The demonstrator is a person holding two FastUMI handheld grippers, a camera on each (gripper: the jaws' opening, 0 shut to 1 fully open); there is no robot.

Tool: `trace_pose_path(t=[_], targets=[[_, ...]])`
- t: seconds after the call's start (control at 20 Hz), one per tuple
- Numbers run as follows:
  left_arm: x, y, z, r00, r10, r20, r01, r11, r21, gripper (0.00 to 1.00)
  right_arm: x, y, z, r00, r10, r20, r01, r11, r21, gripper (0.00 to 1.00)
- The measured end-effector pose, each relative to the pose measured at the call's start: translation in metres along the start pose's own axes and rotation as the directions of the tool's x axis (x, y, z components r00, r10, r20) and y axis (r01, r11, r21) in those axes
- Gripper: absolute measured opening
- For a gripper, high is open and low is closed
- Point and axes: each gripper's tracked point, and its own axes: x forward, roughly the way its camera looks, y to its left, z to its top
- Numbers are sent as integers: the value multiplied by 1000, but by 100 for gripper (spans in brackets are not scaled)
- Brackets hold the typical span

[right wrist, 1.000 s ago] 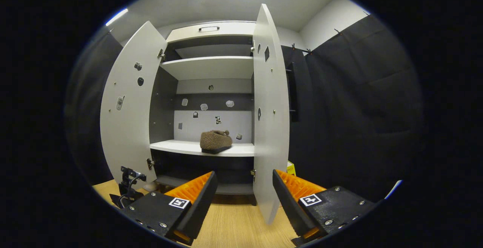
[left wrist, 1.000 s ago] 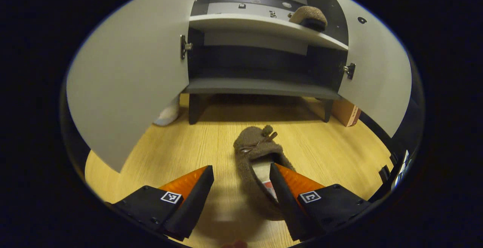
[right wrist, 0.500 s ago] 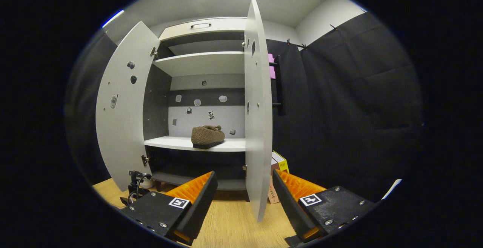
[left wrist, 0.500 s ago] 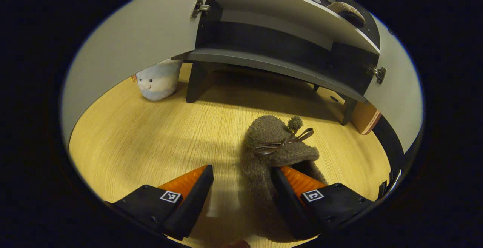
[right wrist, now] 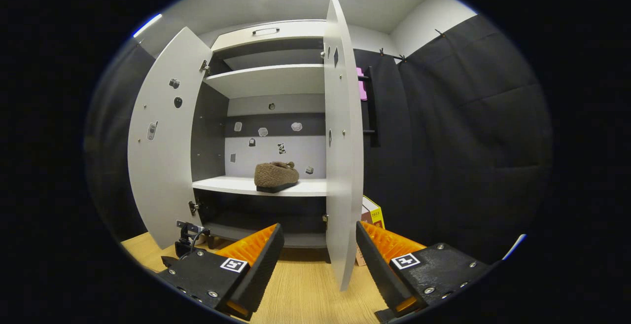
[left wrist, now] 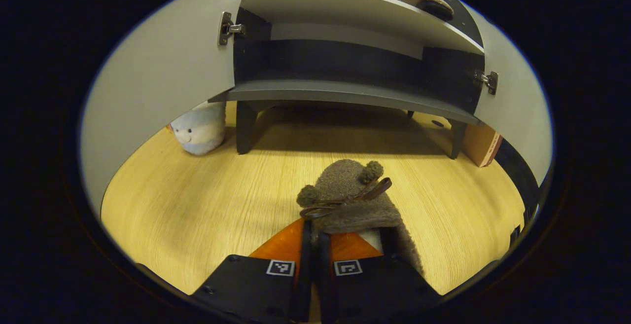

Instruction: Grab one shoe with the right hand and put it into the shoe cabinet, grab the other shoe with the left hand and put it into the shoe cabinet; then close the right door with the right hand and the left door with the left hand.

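In the left gripper view, far left: left door [left wrist: 162, 67] swung wide, a pale plush toy [left wrist: 198, 129] on the wooden floor [left wrist: 197, 200] by the shoe cabinet [left wrist: 345, 92]. At centre: left hand-held gripper [left wrist: 311, 235] pinched together on the near edge of a brown fuzzy shoe [left wrist: 347, 196] resting on the floor. Upper right: second shoe [left wrist: 428, 1] on a white shelf [left wrist: 345, 11].

In the right gripper view: both doors open, right door [right wrist: 342, 141] edge-on, that second shoe sitting on the middle shelf. Right hand-held gripper [right wrist: 319, 245] spread apart, holding nothing. A small box [right wrist: 370, 218] behind the right door.
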Motion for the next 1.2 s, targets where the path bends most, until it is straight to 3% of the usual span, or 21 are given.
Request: trace_pose_path(t=[0.15, 0.45, 0.6, 0.75, 0.85, 0.95, 1.05, 1.2], targets=[[-35, 1, 13, 999, 14, 32, -13, 999, -32, 15, 1, 3, 1, 1000, 7, 9, -7, 1000, -1, 90], [-157, -10, 93, 986, 42, 159, -35, 998, -45, 15, 4, 12, 0, 1000, 13, 12, -13, 1000, 16, 90], [-219, -23, 172, 953, 44, 301, -34, 999, -41, 14, 5, 17, 1, 1000, 19, 14, -20, 999, 26, 90], [-252, -49, 272, 913, -26, 408, 20, 1000, 20, 14, 4, 21, 4, 999, 27, 19, -27, 999, 31, 90], [-259, -61, 339, 888, -52, 457, 47, 999, 22, 14, 1, 22, 7, 999, 28, 25, -29, 999, 30, 90], [-239, -66, 391, 885, -67, 461, 77, 997, -2, 14, -4, 19, 9, 1000, 16, 27, -17, 999, 30, 90], [-206, -68, 425, 895, -64, 441, 84, 996, -26, 14, -8, 14, 9, 1000, 2, 23, -2, 999, 34, 90], [-152, -58, 470, 917, -14, 398, 34, 998, -44, 14, -18, -2, 5, 999, -42, 10, 42, 999, 18, 90]])
